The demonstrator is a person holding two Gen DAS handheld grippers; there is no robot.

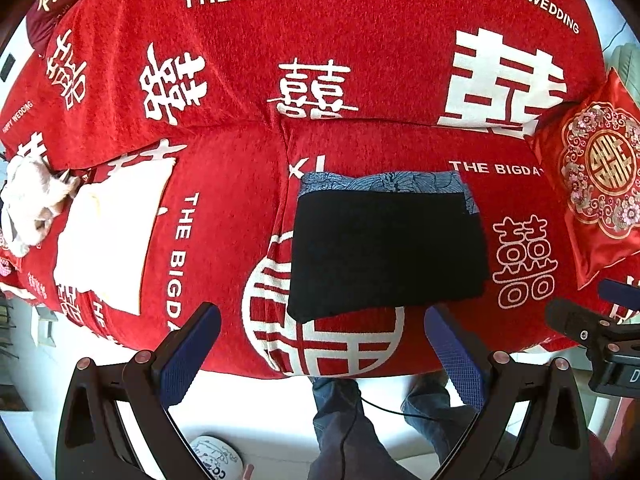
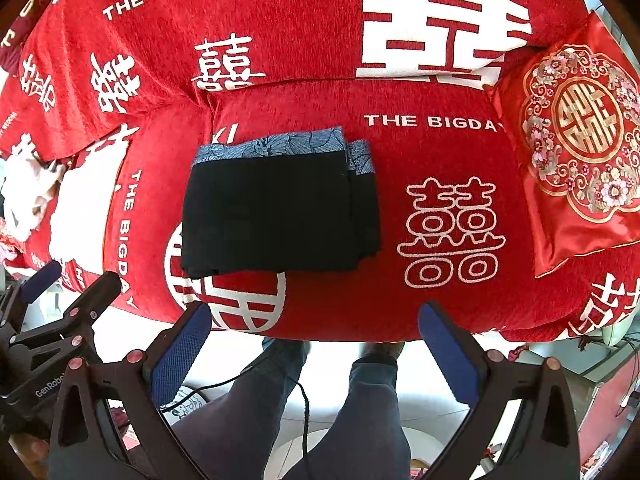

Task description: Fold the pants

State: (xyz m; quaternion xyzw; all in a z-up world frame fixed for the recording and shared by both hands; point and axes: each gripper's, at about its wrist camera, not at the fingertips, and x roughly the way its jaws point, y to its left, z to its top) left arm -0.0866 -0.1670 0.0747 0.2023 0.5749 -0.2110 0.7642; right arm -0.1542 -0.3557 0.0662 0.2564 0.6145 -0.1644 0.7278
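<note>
Pants [image 2: 280,216] are lying folded into a compact dark rectangle on the red sofa seat [image 2: 440,152], near its front edge, with a blue patterned band [image 2: 276,142] showing along the far side. Left gripper [image 1: 320,356] is hovering wide open and holding nothing, in front of the sofa edge; right gripper [image 2: 316,354] is likewise gaping wide and empty, its blue pads [image 2: 180,356] clear of the cloth. Judging from the tidy stack, folding is looking essentially finished. Layers at the right side of the stack are sitting slightly stepped in the right wrist view, not flush. Risks: any further tug on one layer could be splaying the stack, and a nudge towards the near edge could be sliding it off the seat. Embroidered cushion [image 2: 576,140] is resting well apart, to the right.
</note>
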